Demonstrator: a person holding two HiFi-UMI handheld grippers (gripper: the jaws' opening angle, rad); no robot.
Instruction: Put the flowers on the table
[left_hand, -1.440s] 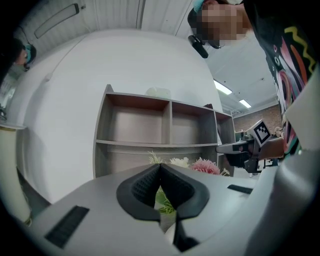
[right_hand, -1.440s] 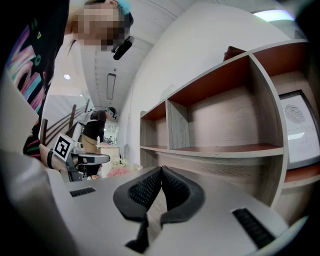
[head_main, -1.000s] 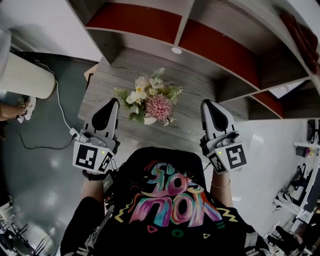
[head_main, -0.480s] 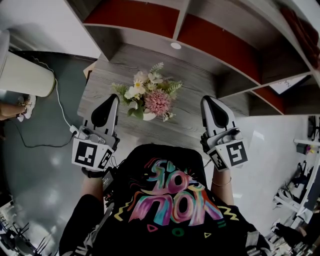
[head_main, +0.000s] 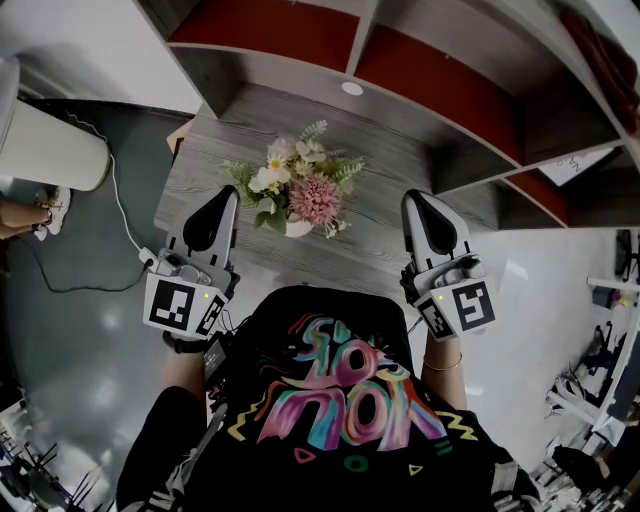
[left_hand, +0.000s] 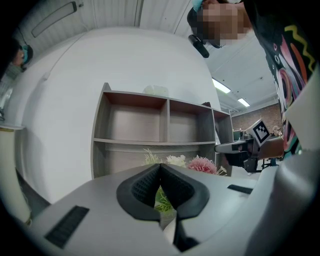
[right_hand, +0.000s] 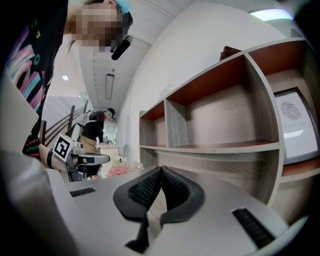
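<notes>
A bouquet of white and pink flowers (head_main: 292, 189) in a small white vase stands on the grey wood table (head_main: 395, 215), near its front edge. In the left gripper view the flowers (left_hand: 186, 162) peep over the jaws. My left gripper (head_main: 220, 200) is just left of the bouquet, held back from it, jaws shut and empty (left_hand: 160, 167). My right gripper (head_main: 418, 208) hovers to the right of the flowers, also shut with nothing in it (right_hand: 161, 171). In the right gripper view the pink bloom (right_hand: 118, 170) shows far left, beside the other gripper.
A grey shelf unit with red back panels (head_main: 430, 90) rises behind the table. A framed sheet (head_main: 574, 166) sits in a right-hand cubby. A white cylinder (head_main: 50, 152) and a cable (head_main: 120, 220) lie on the floor at left. Another person stands far off (right_hand: 95, 130).
The view has shifted slightly, so the bouquet sits a little higher in the head view. Both grippers stay shut and almost still beside the flowers.
</notes>
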